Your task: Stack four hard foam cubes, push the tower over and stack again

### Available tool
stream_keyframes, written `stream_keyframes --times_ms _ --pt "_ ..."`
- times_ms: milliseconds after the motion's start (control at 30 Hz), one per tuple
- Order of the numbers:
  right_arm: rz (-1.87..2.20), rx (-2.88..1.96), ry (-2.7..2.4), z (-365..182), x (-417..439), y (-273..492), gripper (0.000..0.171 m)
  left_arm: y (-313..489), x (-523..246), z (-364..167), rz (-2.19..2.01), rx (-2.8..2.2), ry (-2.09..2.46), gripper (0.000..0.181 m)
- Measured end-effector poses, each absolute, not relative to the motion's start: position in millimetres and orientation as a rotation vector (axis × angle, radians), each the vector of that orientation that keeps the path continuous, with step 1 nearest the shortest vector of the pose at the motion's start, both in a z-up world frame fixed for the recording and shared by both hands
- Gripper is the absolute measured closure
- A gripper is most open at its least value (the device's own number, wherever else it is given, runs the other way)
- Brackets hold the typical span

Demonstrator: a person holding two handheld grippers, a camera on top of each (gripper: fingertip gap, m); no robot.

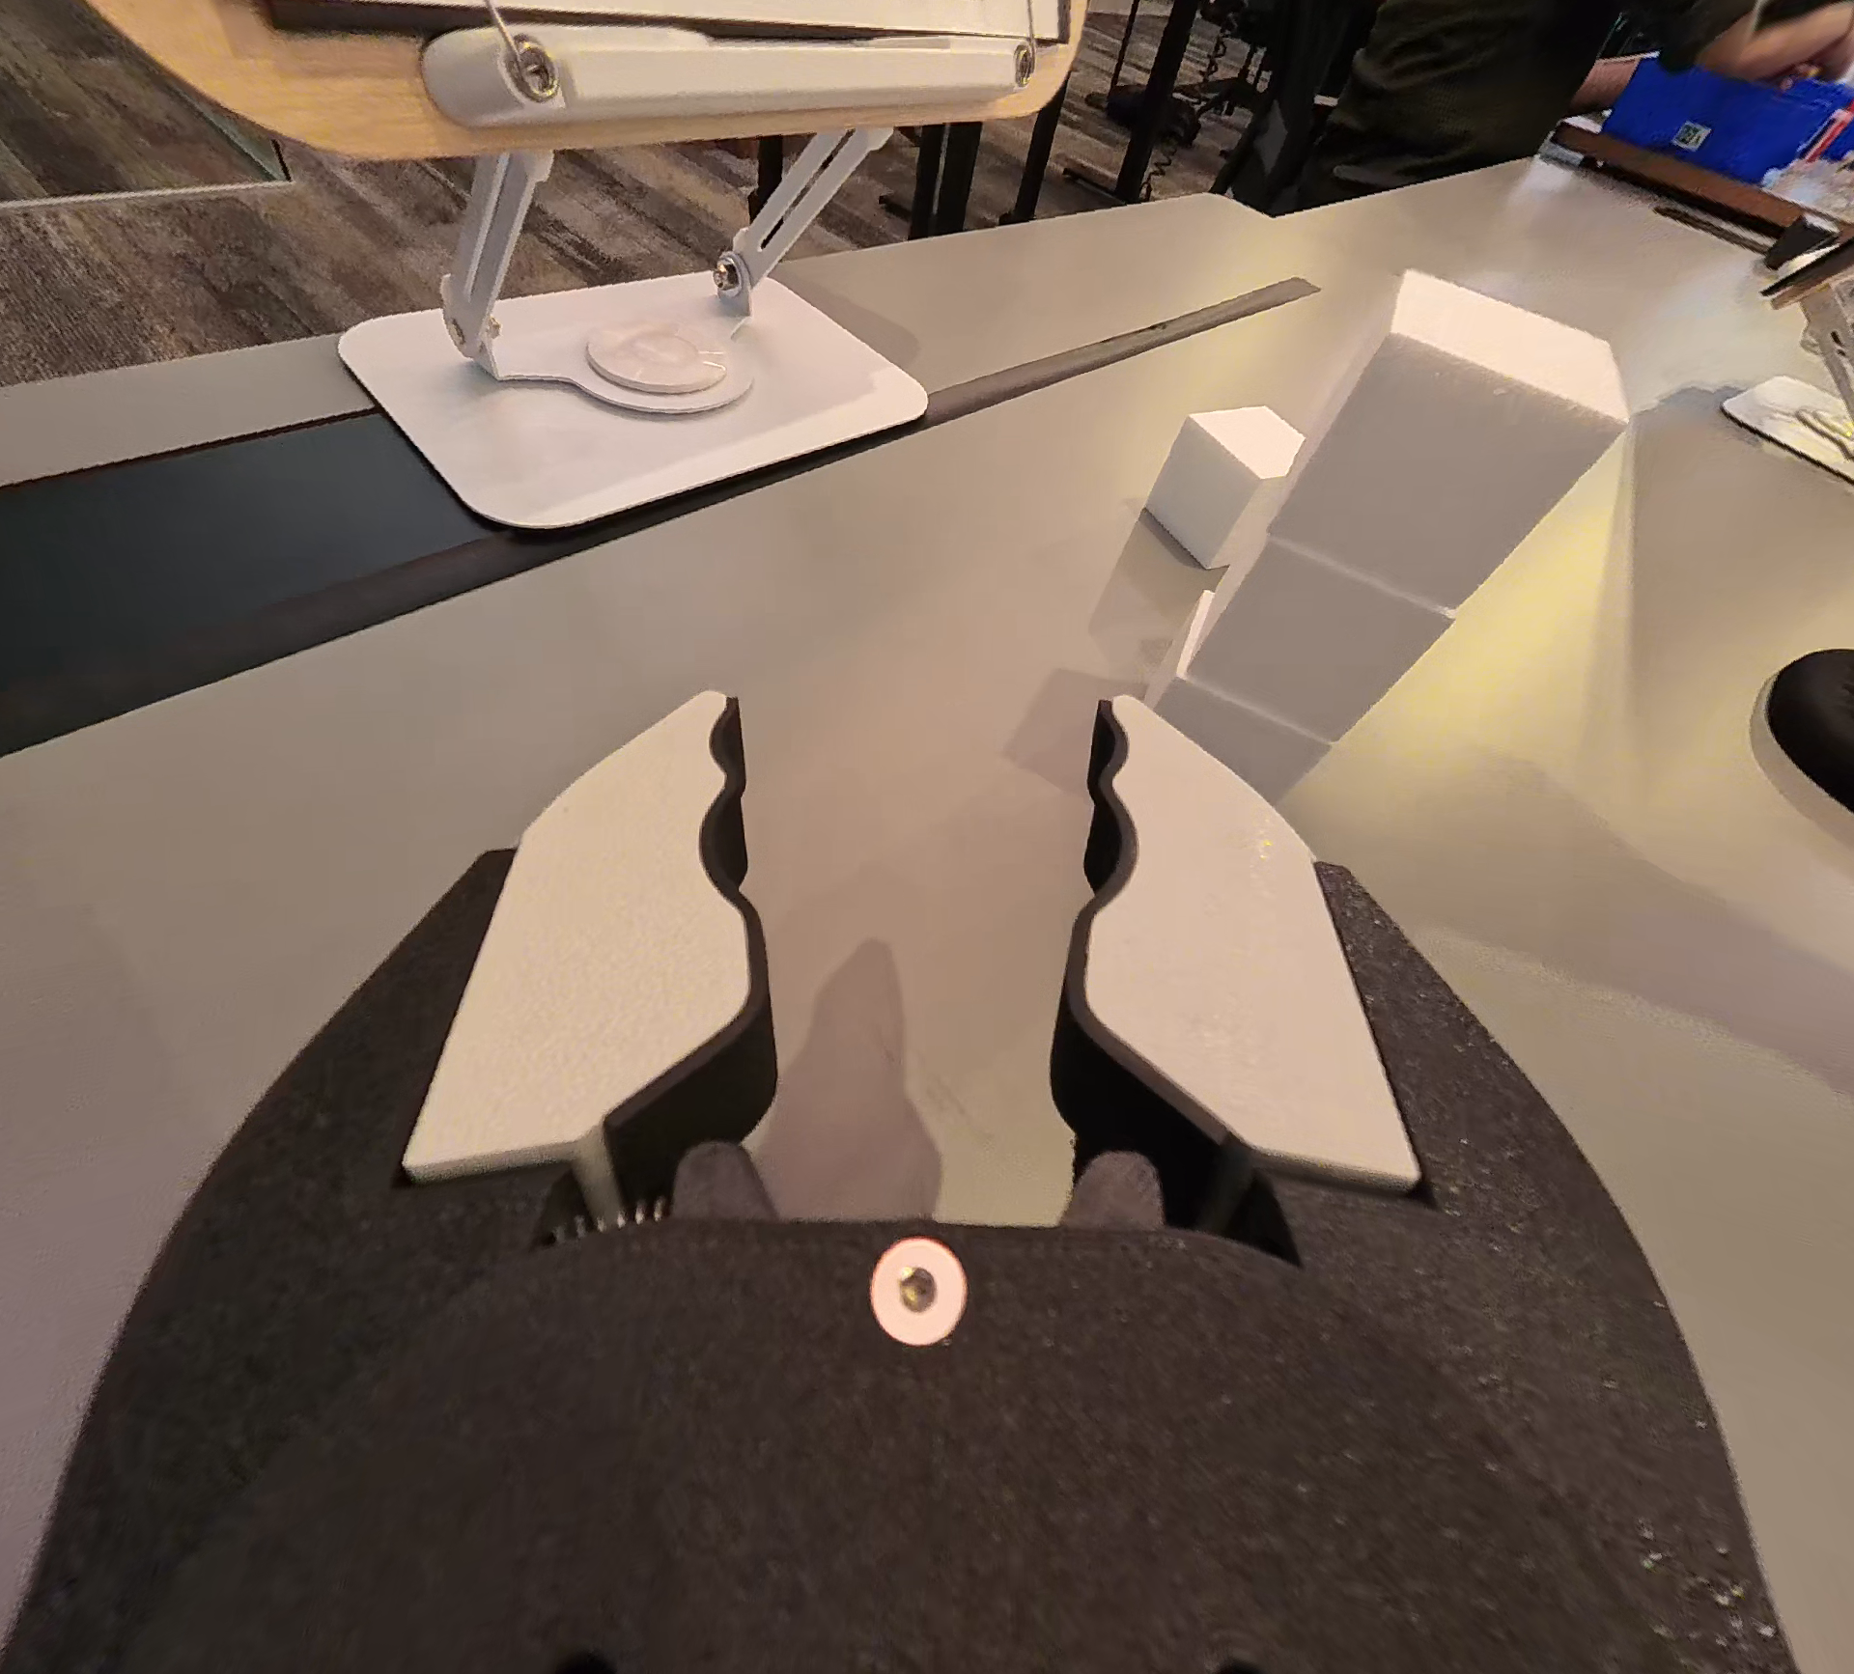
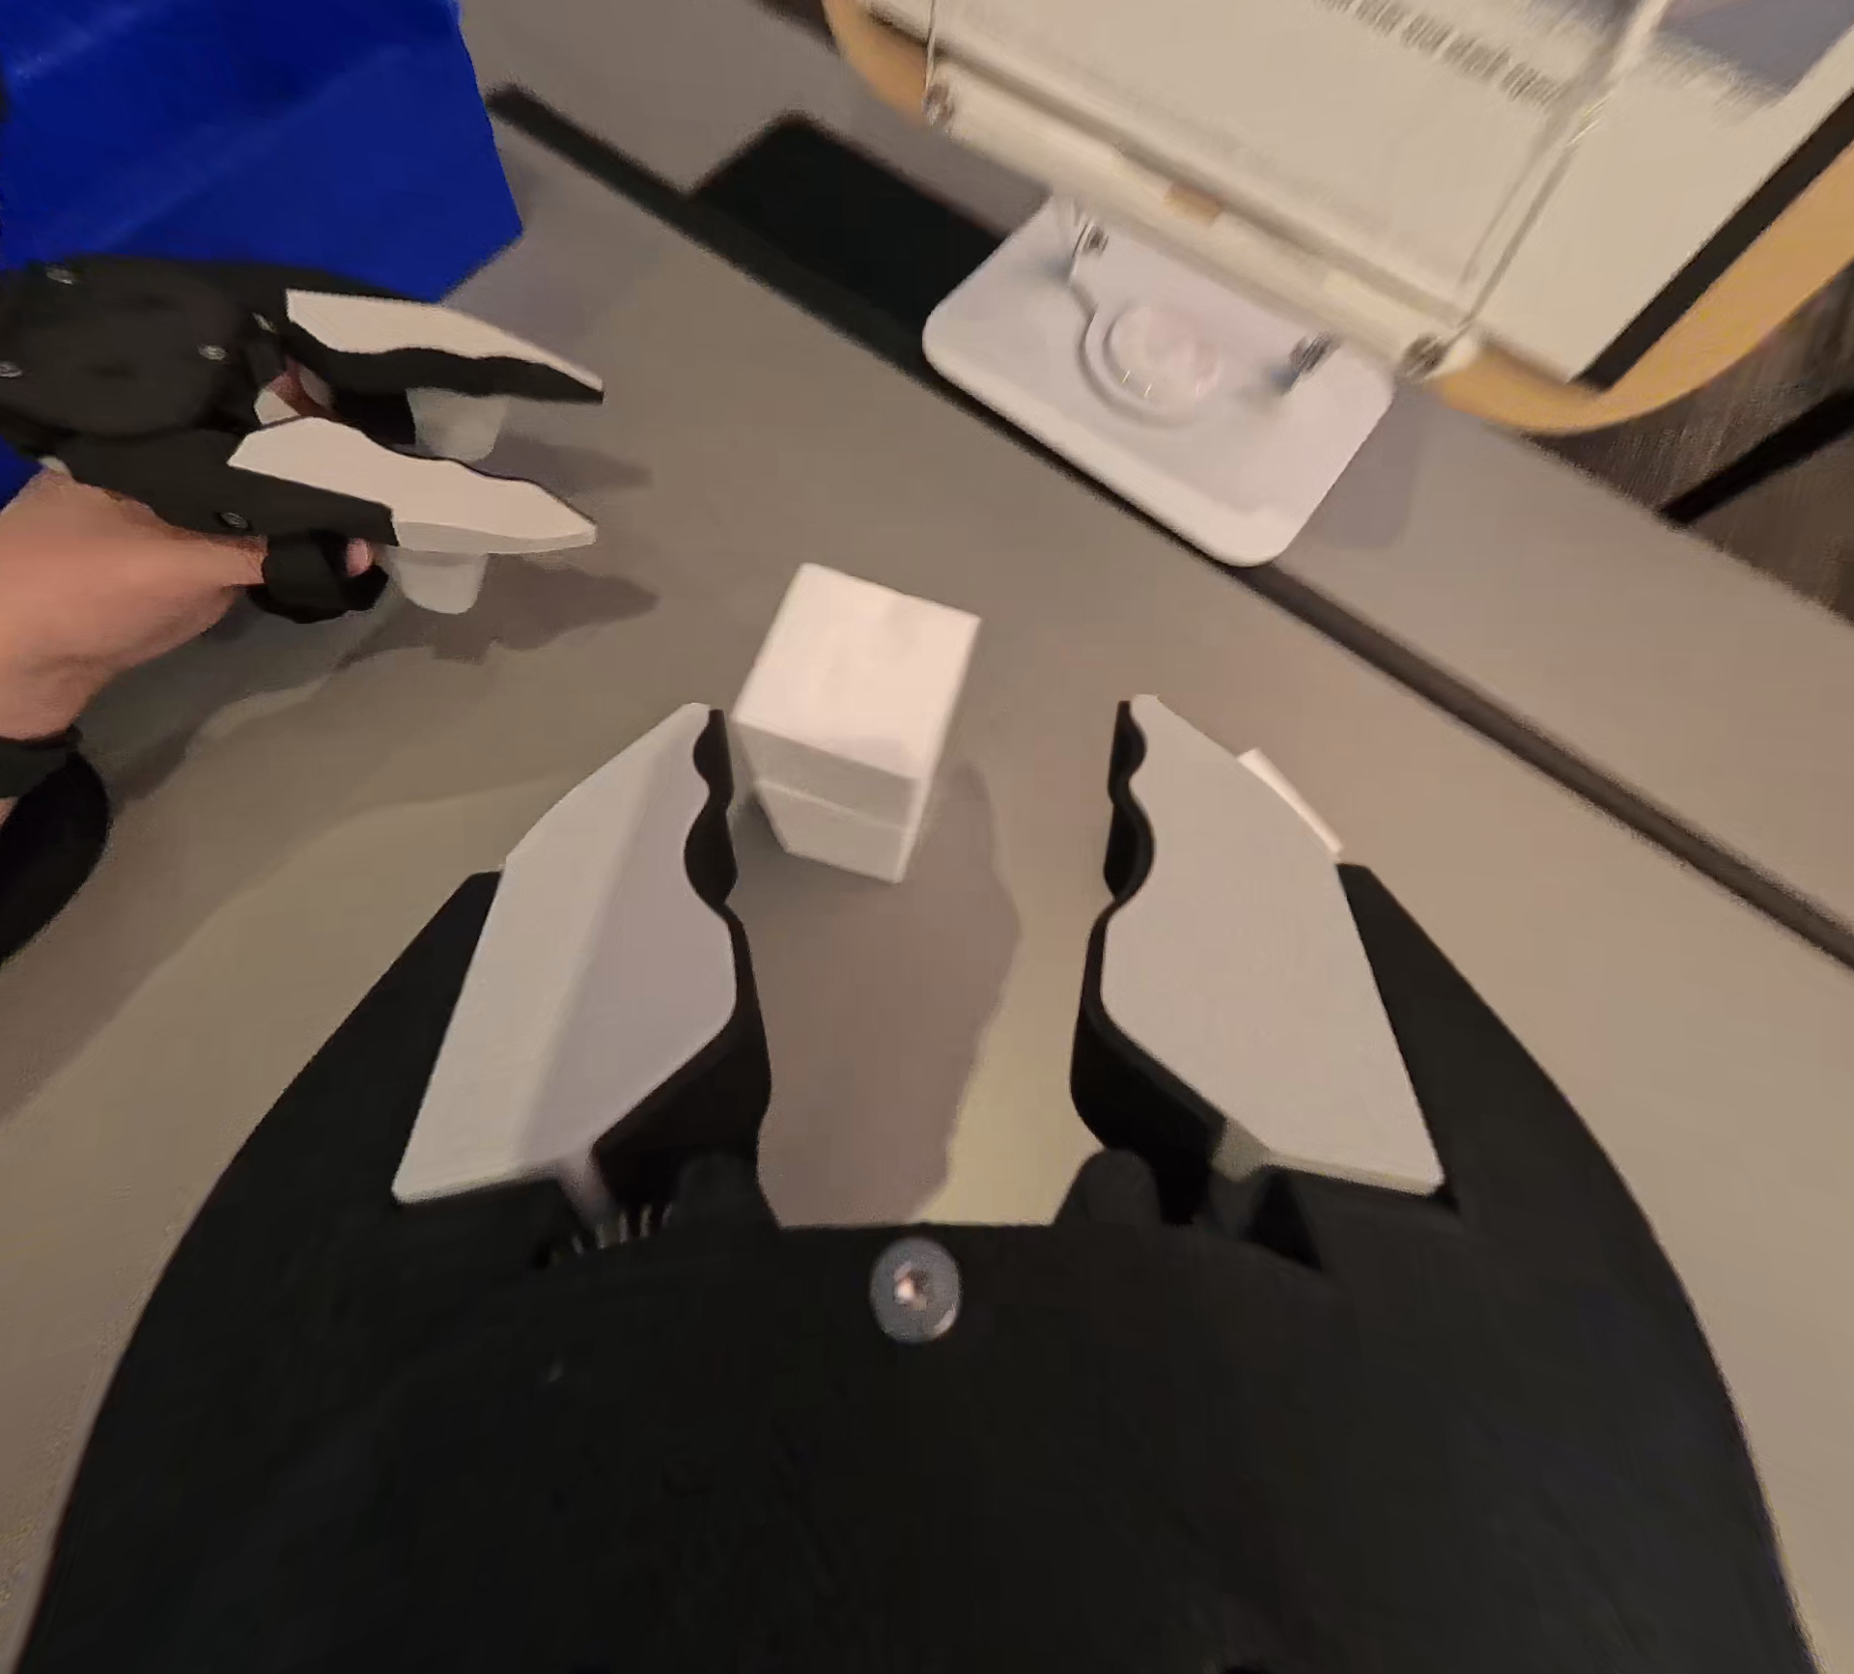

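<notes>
Three white foam cubes stand stacked as a tower [image 1: 1334, 613] on the grey table [image 1: 702, 673], to the right of my left gripper [image 1: 921, 723]. That gripper is open, empty and low over the table. A fourth cube [image 1: 1219, 472] lies on the table just behind the tower. In the right wrist view I look down on the tower [image 2: 858, 683]. My right gripper [image 2: 921, 713] is open and empty, its fingertips on either side of the tower top. The fourth cube [image 2: 1294, 793] peeks out behind its right finger. The left gripper [image 2: 594, 462] shows at the left, open, held by a hand.
A document stand with a white base [image 1: 632, 402] stands at the table's far edge beside a dark slot [image 1: 201, 523]; it also shows in the right wrist view [image 2: 1164, 392]. A blue bin [image 2: 221, 71] sits far left. A person [image 1: 1535, 1] works at another desk behind. The white base [image 1: 632, 402] is about 25 cm from my left fingertips and 35 cm from my right. It turns up in the right wrist view [image 2: 1093, 357] as well.
</notes>
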State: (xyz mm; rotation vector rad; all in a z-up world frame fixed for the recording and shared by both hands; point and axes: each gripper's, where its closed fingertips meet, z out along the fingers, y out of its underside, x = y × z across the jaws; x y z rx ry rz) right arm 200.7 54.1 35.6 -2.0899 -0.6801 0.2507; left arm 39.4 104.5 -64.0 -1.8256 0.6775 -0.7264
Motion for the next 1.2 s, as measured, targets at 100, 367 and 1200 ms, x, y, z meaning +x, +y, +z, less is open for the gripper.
stream_keyframes --times_ms 100,367,1200 --pt "0.223 -1.85 -0.961 35.8 230.9 63.3 0.099 103.9 41.1 -65.6 -0.751 -1.829 0.677 0.115" --pt "0.37 -1.861 -1.079 -71.5 304.2 109.8 0.105 100.5 50.2 -72.9 -0.736 -1.837 0.746 0.115" --pt "0.657 -1.788 -1.047 -88.0 309.9 130.3 0.117 92.7 66.9 -85.9 -0.66 -1.866 0.859 0.114"
